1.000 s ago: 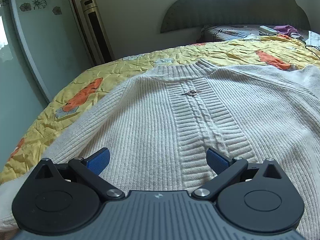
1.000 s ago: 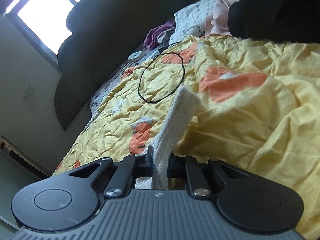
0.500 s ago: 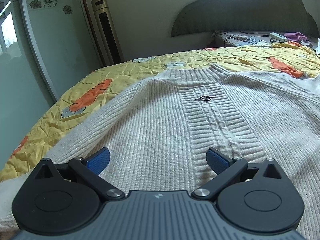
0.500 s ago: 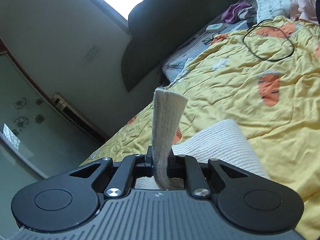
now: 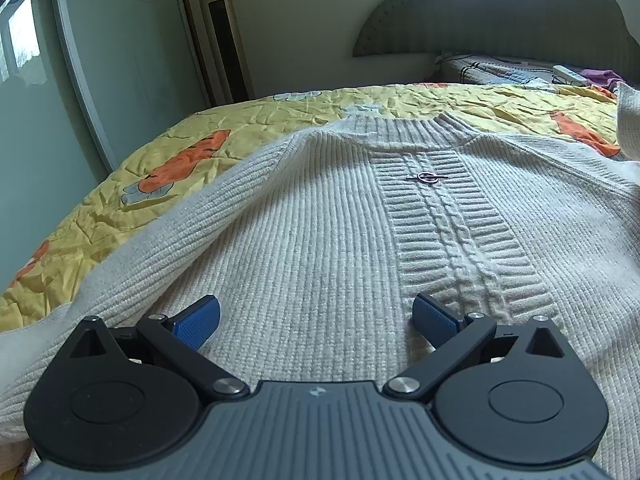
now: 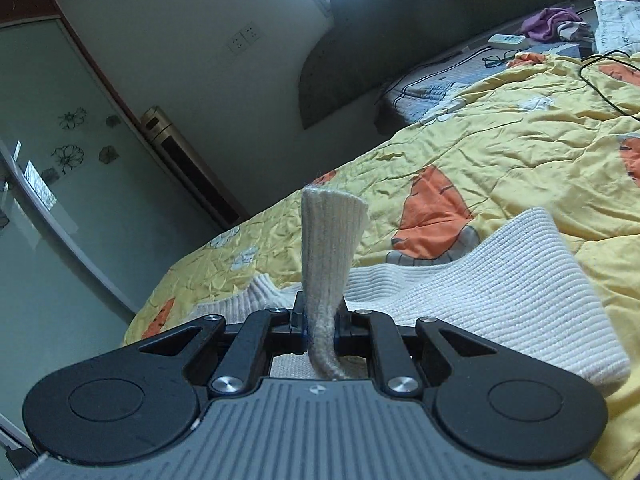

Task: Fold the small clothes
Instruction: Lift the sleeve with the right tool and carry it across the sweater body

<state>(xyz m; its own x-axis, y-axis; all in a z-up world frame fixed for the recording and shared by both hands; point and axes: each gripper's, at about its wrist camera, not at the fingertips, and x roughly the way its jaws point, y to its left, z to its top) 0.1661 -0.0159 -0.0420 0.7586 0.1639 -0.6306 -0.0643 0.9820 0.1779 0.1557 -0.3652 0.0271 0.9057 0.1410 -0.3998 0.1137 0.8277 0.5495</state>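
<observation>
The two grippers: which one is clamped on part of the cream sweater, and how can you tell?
The right gripper: its jaws pinch the sweater's cuff. The left gripper stands wide open over the sweater.

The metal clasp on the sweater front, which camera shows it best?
The left wrist view: the clasp lies in plain sight on the sweater's cable-knit centre band. The right wrist view shows only the cuff pinched in the right gripper, no clasp.

A cream ribbed sweater [image 5: 320, 240] lies spread flat on the bed. A metal ring [image 5: 427, 177] sits below its collar. One cuff [image 6: 332, 240] stands lifted.
</observation>
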